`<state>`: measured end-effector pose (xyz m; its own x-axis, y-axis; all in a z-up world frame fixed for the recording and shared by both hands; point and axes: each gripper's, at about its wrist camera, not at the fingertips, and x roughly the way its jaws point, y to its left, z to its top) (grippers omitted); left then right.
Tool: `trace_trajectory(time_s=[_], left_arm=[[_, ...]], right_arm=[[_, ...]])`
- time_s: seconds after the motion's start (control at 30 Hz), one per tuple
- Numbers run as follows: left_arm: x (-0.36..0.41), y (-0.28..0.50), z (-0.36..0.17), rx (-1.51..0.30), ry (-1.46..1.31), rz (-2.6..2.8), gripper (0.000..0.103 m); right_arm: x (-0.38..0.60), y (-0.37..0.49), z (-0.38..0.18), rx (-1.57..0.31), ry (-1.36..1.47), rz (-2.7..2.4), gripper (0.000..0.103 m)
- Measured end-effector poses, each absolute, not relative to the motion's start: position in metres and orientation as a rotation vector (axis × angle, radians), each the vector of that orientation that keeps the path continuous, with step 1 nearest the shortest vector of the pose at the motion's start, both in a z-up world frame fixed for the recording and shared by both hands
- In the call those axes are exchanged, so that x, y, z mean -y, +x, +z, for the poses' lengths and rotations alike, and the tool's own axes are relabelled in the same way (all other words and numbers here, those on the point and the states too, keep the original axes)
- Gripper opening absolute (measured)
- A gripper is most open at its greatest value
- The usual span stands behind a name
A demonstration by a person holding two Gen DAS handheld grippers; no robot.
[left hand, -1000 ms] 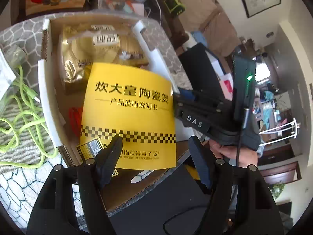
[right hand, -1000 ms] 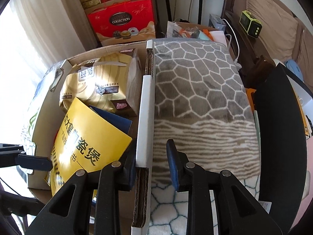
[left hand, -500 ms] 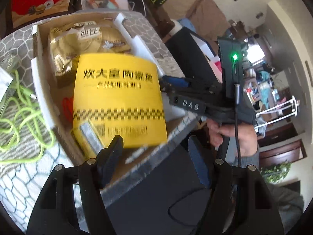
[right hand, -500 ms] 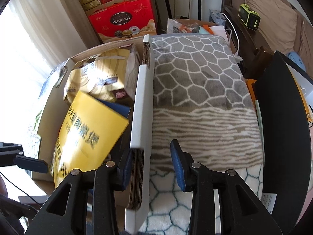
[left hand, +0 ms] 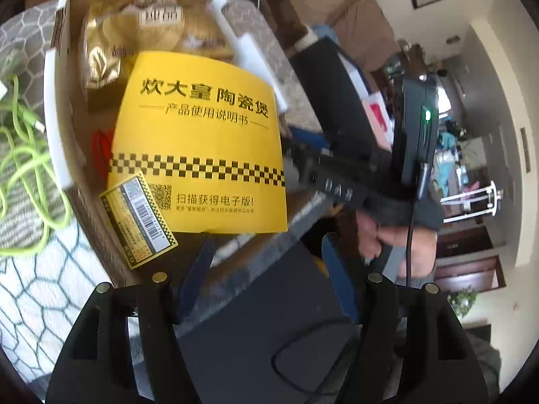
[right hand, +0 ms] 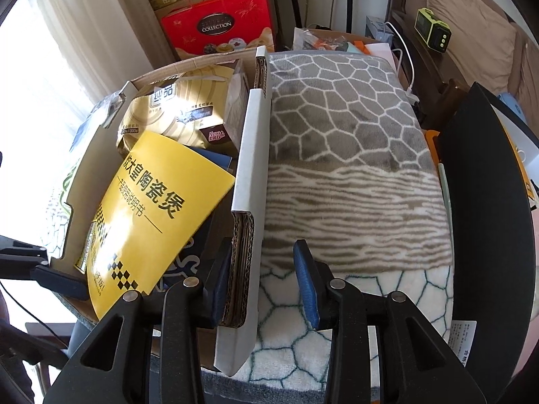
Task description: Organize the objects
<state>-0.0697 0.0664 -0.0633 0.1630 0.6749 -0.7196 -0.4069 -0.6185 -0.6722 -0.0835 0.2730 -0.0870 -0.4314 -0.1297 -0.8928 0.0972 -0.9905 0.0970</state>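
Note:
A cardboard box [left hand: 64, 155] lies on a patterned blanket [right hand: 343, 155]. In it are a gold packet [left hand: 141, 30] and a yellow manual [left hand: 202, 144] that leans over a small gold card [left hand: 139, 219]. My left gripper [left hand: 266, 269] is open and empty, just in front of the manual's lower edge. My right gripper [right hand: 259, 279] is open, with its jaws on either side of the box's white-faced side wall [right hand: 251, 155]; neither pad clearly presses on it. The manual [right hand: 151, 208] and packet [right hand: 168, 114] also show in the right wrist view.
A green cable [left hand: 23, 168] lies on the blanket left of the box. A red gift box [right hand: 219, 30] stands behind. A black chair back [right hand: 488, 202] is at the right. The blanket's edge drops off near my grippers.
The left gripper pulled back, then came in close again below the manual. The gold card now shows beside the manual. The right gripper stayed astride the box wall.

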Motion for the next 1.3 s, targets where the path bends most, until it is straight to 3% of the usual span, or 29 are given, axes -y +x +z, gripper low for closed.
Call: trace_trajectory(time_s=[0.23,0.47,0.67,0.77,1.13,1.3], left_arm=[[-0.069,-0.089,-0.067,0.455,-1.584,1.570,0.066],[-0.054,-0.086,-0.047,0.428,-1.532,1.668,0.066],[-0.003,-0.102,-0.011,0.442,-1.447,1.878,0.077],[0.028,-0.116,-0.006,0.420,-1.471,2.027,0.078],[0.131,-0.177,-0.076,0.698,-1.686,2.228,0.078],[0.144,-0.192,-0.097,0.799,-1.710,2.231,0.078]], right_arm=[[-0.276,-0.082,-0.085,0.075,1.591,-2.558,0.035],[-0.277,-0.083,-0.086,0.080,1.591,-2.557,0.037],[-0.275,-0.085,-0.086,0.079,1.586,-2.552,0.037],[-0.274,-0.085,-0.086,0.077,1.584,-2.551,0.036],[-0.272,-0.087,-0.092,0.054,1.593,-2.533,0.035],[-0.272,-0.088,-0.094,0.050,1.601,-2.529,0.035]])
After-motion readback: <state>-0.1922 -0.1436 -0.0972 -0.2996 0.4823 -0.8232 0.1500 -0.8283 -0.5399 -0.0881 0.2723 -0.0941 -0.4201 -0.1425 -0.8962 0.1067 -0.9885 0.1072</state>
